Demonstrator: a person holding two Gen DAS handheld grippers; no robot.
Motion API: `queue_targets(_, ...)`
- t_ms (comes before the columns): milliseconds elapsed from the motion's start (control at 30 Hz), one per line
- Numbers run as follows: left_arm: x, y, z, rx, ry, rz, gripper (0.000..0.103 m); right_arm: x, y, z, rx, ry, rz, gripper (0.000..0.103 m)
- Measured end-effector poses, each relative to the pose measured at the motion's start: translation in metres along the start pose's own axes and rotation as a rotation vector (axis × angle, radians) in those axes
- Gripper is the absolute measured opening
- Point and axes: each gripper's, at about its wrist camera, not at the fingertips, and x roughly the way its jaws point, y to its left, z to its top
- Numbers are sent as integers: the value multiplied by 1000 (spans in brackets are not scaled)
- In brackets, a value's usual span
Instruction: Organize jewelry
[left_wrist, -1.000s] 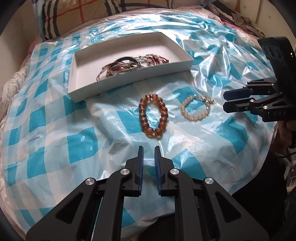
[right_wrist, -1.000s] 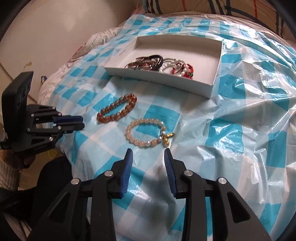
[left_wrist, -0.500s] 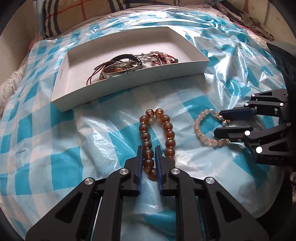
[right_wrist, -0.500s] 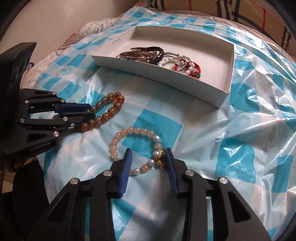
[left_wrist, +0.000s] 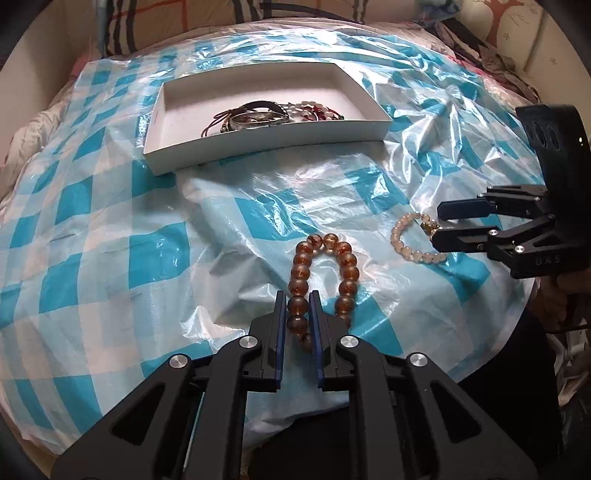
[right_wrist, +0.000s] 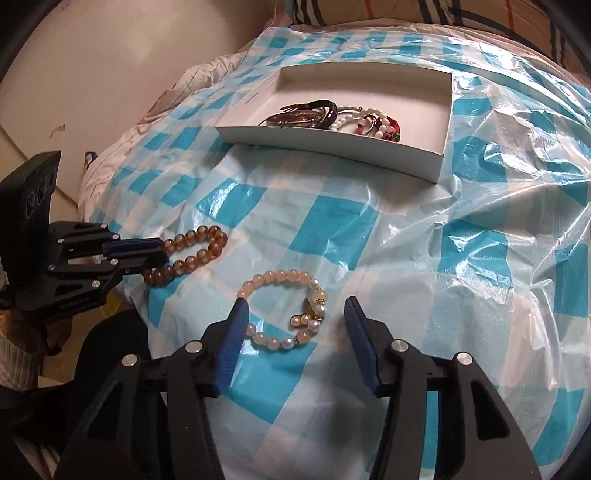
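An amber bead bracelet (left_wrist: 325, 273) lies on the blue-checked plastic sheet. My left gripper (left_wrist: 298, 306) is shut on its near left strand; it also shows in the right wrist view (right_wrist: 147, 251), gripping the amber bracelet (right_wrist: 192, 254). A pale pearl bracelet (right_wrist: 284, 306) with a gold clasp lies between the fingers of my right gripper (right_wrist: 295, 314), which is open around it. In the left wrist view the right gripper (left_wrist: 439, 225) straddles the pearl bracelet (left_wrist: 406, 240). A white tray (left_wrist: 258, 146) holding several bracelets sits farther back.
The tray's near wall (right_wrist: 332, 138) faces both grippers. The wrinkled plastic sheet (left_wrist: 110, 229) covers a soft rounded bed and drops off at the near edge. Striped pillows (right_wrist: 443, 11) and clothes (left_wrist: 480, 48) lie behind.
My left gripper has closed on the amber bracelet's strand. My right gripper has opened wider and moved forward over the pearl bracelet.
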Motion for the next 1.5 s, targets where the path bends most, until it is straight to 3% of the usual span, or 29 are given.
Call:
queue_targets(67, 7, 2, 1, -19, 2, 24, 25, 8, -3, 1, 16, 2, 1, 53)
queue_targets(133, 15, 0, 0, -21, 3, 27, 26, 13, -4, -1, 15, 4, -1, 52)
queue_targets(200, 19, -3, -2, -13, -1, 48, 26, 13, -5, -2, 15, -5, 2, 29)
queue_targets(233, 19, -4, -2, -15, -6, 49, 24, 12, -7, -3, 25, -5, 11, 22)
queue_targets(300, 17, -5, -3, -17, -11, 48, 12, 11, -12, -4, 58, -9, 50, 9)
queue_targets(467, -3, -11, -5, -37, -65, 20, 11, -5, -11, -10, 104, -60, 102, 9)
queue_targets(700, -55, -21, -6, -87, -250, -70, 11, -54, -7, -22, 184, -219, 260, 9)
queue_targets(800, -75, -29, -7, -103, -307, -85, 11, -75, 1, -28, 183, -276, 285, 9)
queue_targets(1133, -107, -56, -19, -96, -382, 50, 11, -116, 48, -45, 72, -379, 197, 9)
queue_targets(1500, -126, -61, -22, -66, -444, 115, 11, -122, 65, -46, 46, -422, 181, 9)
